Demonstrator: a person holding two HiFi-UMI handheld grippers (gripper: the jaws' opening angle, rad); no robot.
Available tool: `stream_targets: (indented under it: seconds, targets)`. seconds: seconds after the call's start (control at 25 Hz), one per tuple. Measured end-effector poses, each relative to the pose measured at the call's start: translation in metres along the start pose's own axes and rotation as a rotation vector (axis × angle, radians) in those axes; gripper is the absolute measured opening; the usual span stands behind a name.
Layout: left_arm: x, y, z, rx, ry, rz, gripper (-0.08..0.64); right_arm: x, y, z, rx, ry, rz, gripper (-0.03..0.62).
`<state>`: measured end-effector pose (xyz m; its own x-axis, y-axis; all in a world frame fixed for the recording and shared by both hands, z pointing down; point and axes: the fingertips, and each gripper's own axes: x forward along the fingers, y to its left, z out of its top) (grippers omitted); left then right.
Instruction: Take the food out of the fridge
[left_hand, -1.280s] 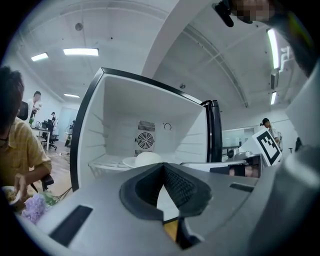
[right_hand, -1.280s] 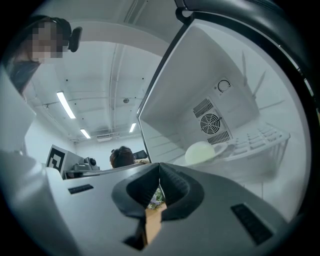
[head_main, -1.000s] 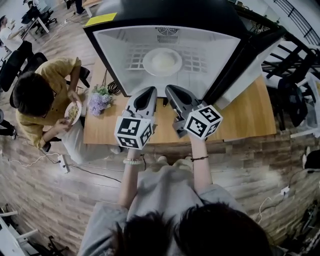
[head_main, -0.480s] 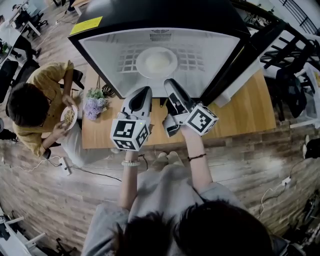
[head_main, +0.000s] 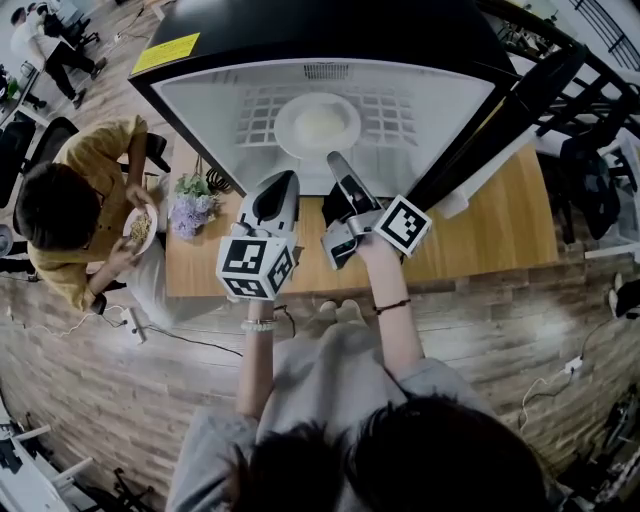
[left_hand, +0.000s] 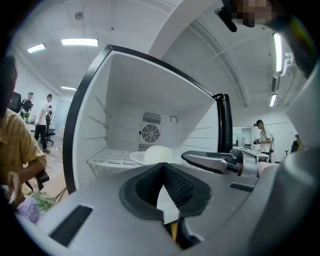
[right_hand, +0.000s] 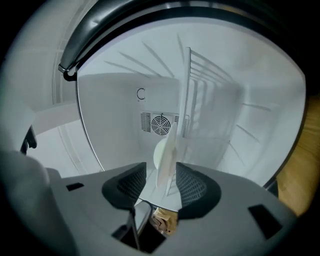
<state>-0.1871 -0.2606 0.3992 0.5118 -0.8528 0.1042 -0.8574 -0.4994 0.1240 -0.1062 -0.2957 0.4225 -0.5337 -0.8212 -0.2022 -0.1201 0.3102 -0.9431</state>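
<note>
A white plate (head_main: 318, 122) with a pale mound of food sits on the wire shelf (head_main: 390, 115) inside the open fridge (head_main: 200, 110). My left gripper (head_main: 283, 178) hangs just outside the fridge's front edge, left of the plate. Its pads (left_hand: 172, 182) meet, with nothing between them. My right gripper (head_main: 338, 160) is rolled onto its side and reaches the shelf's front edge, close to the plate's near rim. Its jaws have just been opening and stand open. In the right gripper view the plate (right_hand: 165, 155) shows edge-on in line with the gap, beyond the pads (right_hand: 192, 187), untouched.
The fridge stands on a wooden table (head_main: 490, 230), with its black door (head_main: 500, 120) swung out to the right. A person (head_main: 70, 200) sits at the left eating from a bowl, beside some purple flowers (head_main: 195, 205). Chairs stand at the far right.
My right gripper has rolled onto its side, opened its jaws and moved toward the fridge shelf. The left gripper has barely shifted and stays shut.
</note>
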Motion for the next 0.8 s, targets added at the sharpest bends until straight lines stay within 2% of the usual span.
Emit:
stream_targets:
  seconds: [0.28, 0.8]
  targets:
    - [0.002, 0.003, 0.0, 0.009, 0.002, 0.009, 0.008, 0.01, -0.003, 0.0, 0.081, -0.018, 0.01, 0.175]
    - [0.004, 0.01, 0.003, 0.017, 0.0, 0.03, 0.008, 0.017, -0.005, 0.002, 0.196, -0.035, 0.015, 0.089]
